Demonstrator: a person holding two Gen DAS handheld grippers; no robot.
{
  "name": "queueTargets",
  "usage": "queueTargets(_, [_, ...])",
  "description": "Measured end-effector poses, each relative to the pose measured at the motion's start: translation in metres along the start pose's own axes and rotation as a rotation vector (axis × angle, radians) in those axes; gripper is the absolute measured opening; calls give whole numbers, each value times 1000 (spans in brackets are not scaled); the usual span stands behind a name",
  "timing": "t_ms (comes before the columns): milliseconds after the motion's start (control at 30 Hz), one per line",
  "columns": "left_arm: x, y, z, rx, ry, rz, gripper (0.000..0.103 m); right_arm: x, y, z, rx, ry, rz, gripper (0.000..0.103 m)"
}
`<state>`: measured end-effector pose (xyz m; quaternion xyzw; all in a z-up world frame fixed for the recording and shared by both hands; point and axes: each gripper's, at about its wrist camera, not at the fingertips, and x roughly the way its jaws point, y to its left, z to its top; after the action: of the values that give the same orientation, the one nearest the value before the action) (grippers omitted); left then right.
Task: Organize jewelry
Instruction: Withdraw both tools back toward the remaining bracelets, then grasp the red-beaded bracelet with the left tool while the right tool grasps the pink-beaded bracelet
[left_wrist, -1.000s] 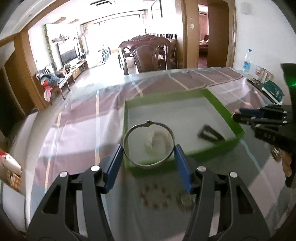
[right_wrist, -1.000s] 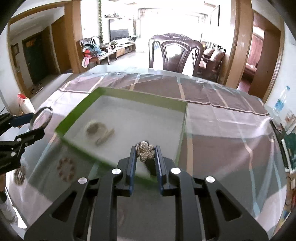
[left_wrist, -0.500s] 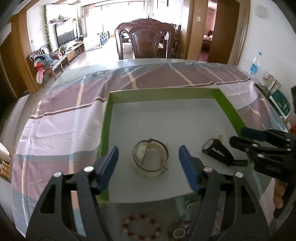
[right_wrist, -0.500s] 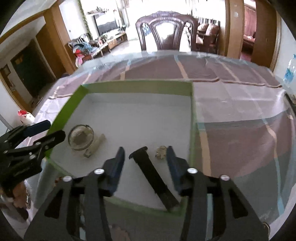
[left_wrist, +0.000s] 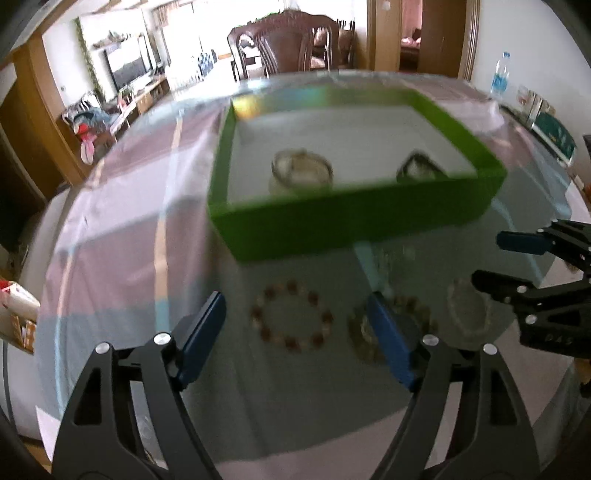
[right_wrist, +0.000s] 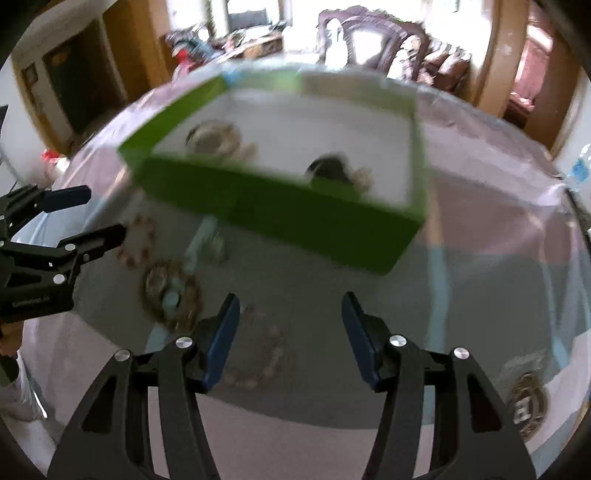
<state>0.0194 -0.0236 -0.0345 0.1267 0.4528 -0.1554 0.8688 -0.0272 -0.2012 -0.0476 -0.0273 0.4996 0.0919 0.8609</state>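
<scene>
From the left wrist camera, the left gripper (left_wrist: 295, 332) has its two blue fingers (left_wrist: 201, 334) wide apart, and they hold nothing. It hangs over the near part of the glass table (left_wrist: 295, 406). Between the fingers, down on the glass, lies a beaded bracelet (left_wrist: 291, 319) with red and pale beads. Just to its right lies a gold bracelet (left_wrist: 393, 326), partly hidden behind the right blue finger. Further right is a faint pale ring shape (left_wrist: 467, 308), too blurry to name. Beyond these things sits the green box (left_wrist: 354, 221). It is white inside. In it rests a round bangle (left_wrist: 302, 170) on the left and a dark watch (left_wrist: 419, 170) on the right; they are apart. At the right edge the right gripper (left_wrist: 495, 258) shows, with its fingers apart and empty.

From the right wrist camera, the right gripper (right_wrist: 290, 339) is also spread wide and holds nothing. On the glass, near its left finger, lies a pale beaded bracelet (right_wrist: 264, 356), very blurry. To the left of that is the gold bracelet (right_wrist: 170, 291), and further left and farther away the red and pale beaded bracelet (right_wrist: 138, 240). The green box (right_wrist: 280, 218) sits beyond them, with the bangle (right_wrist: 214, 138) on the left and the watch (right_wrist: 330, 170) on the right. The left gripper (right_wrist: 96, 214) pokes in from the left edge, fingers apart. Near the right corner lies a round gold piece (right_wrist: 526, 402).
</scene>
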Motion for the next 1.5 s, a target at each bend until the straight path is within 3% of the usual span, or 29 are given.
queueTargets(167, [14,-10,-21,19,54,-11,78,14,4,-6,-23,15,-80,62])
queueTargets(300, [23,-12,-27,19,51,-5,84,14,-3,-5,4,12,-70,64])
queueTargets(633, [34,8,-28,-74,56,5,85,15,-30,-3,81,-17,-102,65])
queueTargets(800, [31,5,-26,-56,51,-11,85,0,-19,-4,33,-79,-52,65])
queueTargets(1167, [26,3,-32,-74,52,-19,85,19,-22,-8,50,-27,-72,64])
queueTargets(1500, [31,38,-24,-203,60,7,62,14,-26,-11,83,-48,-65,64])
